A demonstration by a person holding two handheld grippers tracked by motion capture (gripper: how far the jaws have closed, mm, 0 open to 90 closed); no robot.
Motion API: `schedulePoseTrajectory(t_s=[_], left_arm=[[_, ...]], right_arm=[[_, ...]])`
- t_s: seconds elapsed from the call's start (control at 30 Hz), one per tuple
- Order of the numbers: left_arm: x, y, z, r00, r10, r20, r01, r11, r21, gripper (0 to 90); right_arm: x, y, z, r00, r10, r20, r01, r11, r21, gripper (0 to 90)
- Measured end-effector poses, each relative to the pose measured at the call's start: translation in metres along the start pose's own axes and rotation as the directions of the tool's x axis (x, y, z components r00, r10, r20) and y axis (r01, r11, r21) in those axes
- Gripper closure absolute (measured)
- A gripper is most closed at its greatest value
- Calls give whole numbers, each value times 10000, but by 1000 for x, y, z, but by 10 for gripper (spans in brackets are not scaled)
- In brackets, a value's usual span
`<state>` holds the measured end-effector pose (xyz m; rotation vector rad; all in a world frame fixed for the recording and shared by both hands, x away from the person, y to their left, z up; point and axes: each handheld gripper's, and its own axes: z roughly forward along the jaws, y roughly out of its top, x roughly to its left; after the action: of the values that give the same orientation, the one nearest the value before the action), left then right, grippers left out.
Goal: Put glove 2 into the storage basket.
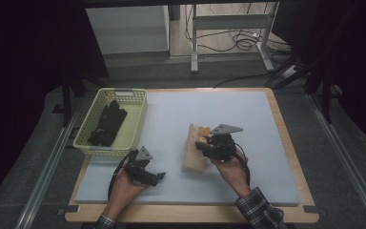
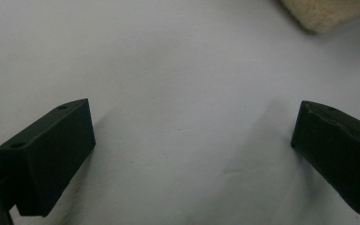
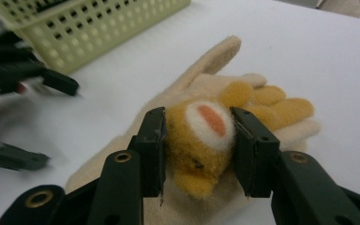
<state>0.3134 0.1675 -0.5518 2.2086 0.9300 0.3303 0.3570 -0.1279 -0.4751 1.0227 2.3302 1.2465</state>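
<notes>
- Two gloves sit in front of you: a cream glove (image 3: 201,84) lies flat on the pale mat (image 1: 248,119) of the table (image 1: 286,143), and a fuzzy orange glove (image 3: 206,136) rests on top of it.
- Your right hand-held gripper (image 3: 198,150) is clamped on the orange glove, one black jaw pressing each side of its bunched cuff end, where a white patch with an orange spot faces the camera.
- In the high view, your right hand-held gripper (image 1: 205,143) meets the gloves (image 1: 196,145) near the middle of the mat, reaching in from their right.
- Your left hand-held gripper (image 2: 192,140) has its jaws wide apart with nothing between them, just bare mat; a corner of the cream glove (image 2: 328,14) lies well beyond the jaws, at the top right of the left gripper view.
- Your left hand-held gripper (image 1: 158,175) sits low on the mat, near the cream glove's lower end and apart from it.
- A pale green basket (image 1: 136,117) stands at the mat's left edge, holding dark items (image 1: 107,124) that are too dim to identify.
- No readable brand, label or writing shows on the gloves, basket or tools.
</notes>
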Motion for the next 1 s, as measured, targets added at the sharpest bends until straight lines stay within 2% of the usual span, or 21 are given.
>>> schedulePoseTrajectory(t_s=[0.1,0.2,0.3,0.4,0.63,0.83,0.93,0.97,1.0], left_arm=[[0,0,0,10000,5,7,-5,10000,14,0],[0,0,0,10000,8,7,-8,10000,11,0],[0,0,0,10000,9,6,-9,10000,14,0],[0,0,0,10000,8,2,-8,10000,13,0],[0,0,0,10000,9,5,-9,10000,16,0],[0,0,0,10000,10,3,-10,10000,16,0],[0,0,0,10000,-7,-1,7,10000,1,0],[0,0,0,10000,-7,-1,7,10000,1,0],[0,0,0,10000,-4,-4,4,10000,2,0]], right_arm=[[4,-11,13,9981,-346,511,328,9988,356,537],[4,-22,24,9939,-626,904,557,9955,769,448],[1,-29,27,9977,-231,642,183,9970,747,390],[-1,-29,25,9988,-96,490,59,9971,757,365],[-5,-20,7,9988,-443,212,431,9975,562,349],[-14,-23,-12,9982,-590,78,584,9966,578,392],[-20,-30,-18,9988,-486,82,479,9967,652,490],[-20,-30,-18,9988,-486,82,479,9967,652,490],[-22,-37,-20,9989,-466,56,460,9957,803,574]])
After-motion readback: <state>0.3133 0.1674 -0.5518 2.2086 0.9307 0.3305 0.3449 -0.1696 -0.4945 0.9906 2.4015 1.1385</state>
